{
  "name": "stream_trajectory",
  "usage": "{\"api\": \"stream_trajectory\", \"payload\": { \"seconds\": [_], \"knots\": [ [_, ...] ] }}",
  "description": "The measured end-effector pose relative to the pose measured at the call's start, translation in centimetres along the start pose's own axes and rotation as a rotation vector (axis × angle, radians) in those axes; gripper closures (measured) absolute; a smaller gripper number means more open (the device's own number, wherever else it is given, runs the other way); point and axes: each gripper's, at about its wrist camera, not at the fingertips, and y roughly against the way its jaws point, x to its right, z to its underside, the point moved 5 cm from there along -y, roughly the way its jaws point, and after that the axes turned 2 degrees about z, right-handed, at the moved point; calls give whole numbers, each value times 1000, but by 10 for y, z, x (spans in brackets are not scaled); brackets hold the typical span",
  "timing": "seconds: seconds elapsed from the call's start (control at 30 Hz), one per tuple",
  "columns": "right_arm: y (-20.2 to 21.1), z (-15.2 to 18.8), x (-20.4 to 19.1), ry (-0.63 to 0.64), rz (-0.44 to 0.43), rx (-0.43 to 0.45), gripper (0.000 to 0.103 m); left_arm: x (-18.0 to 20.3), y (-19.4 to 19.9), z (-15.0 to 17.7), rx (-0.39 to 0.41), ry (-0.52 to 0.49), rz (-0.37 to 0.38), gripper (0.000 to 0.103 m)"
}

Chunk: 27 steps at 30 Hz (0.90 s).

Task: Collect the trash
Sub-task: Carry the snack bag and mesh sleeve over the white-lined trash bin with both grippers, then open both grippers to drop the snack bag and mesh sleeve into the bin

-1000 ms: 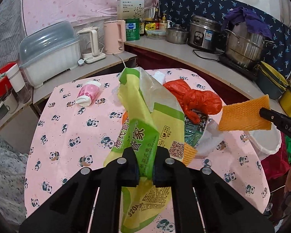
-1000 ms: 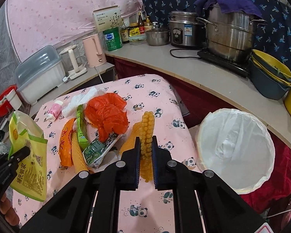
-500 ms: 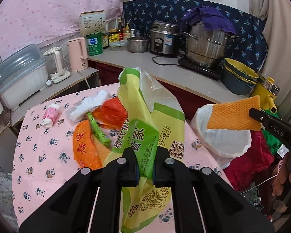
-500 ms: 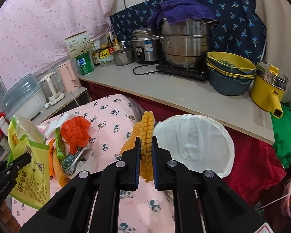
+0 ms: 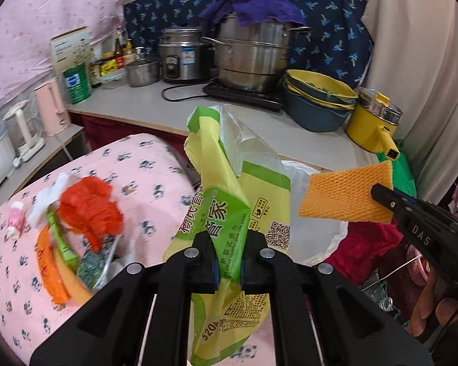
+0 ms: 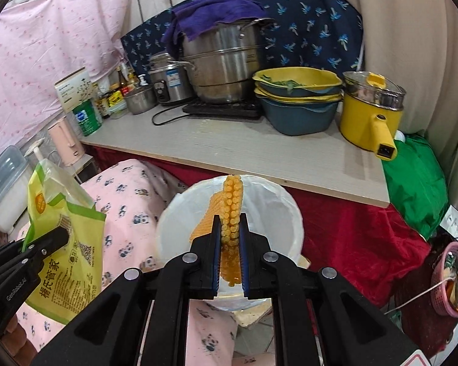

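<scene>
Right now your left gripper (image 5: 229,270) is clamped tight on the yellow-green tissue wrapper (image 5: 226,213), its pads pinching the crumpled plastic near the middle so the top stands up above the jaws and the tail hangs below. Your right gripper (image 6: 230,253) is closed just as firmly on the orange foam net (image 6: 230,213), which sticks up edge-on between the blue pads.

From your right wrist view, the foam net lines up over the white-lined trash bin (image 6: 278,213), which sits just beside the far corner of the pink panda tablecloth (image 6: 131,195) and below the front edge of the worktop (image 6: 229,149). The wrapper hangs over the table's edge to the left of the bin.

More rubbish lies near the left edge of the tablecloth in your left wrist view: a red plastic bag (image 5: 90,210), a white tissue wad (image 5: 45,195), a green wrapper strip (image 5: 61,241) and an orange packet (image 5: 49,271), all touching in one heap.
</scene>
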Motion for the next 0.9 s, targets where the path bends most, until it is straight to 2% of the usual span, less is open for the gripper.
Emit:
{"api": "stream_trajectory", "payload": {
  "seconds": [0.33, 0.67, 0.77, 0.83, 0.9],
  "knots": [
    [-27, 5, 31, -46, 51, -35, 93, 39, -63, -11, -73, -47, 79, 95],
    [-55, 4, 37, -56, 71, -71, 93, 42, -102, -24, -76, -34, 98, 91],
    [-61, 5, 34, -54, 71, -80, 91, 40, -104, -28, -53, -29, 92, 72],
    [-64, 5, 32, -51, 69, -81, 91, 39, -102, -31, -34, -25, 89, 54],
    [-66, 4, 29, -46, 69, -77, 89, 37, -100, -33, -18, -17, 85, 46]
  ]
}}
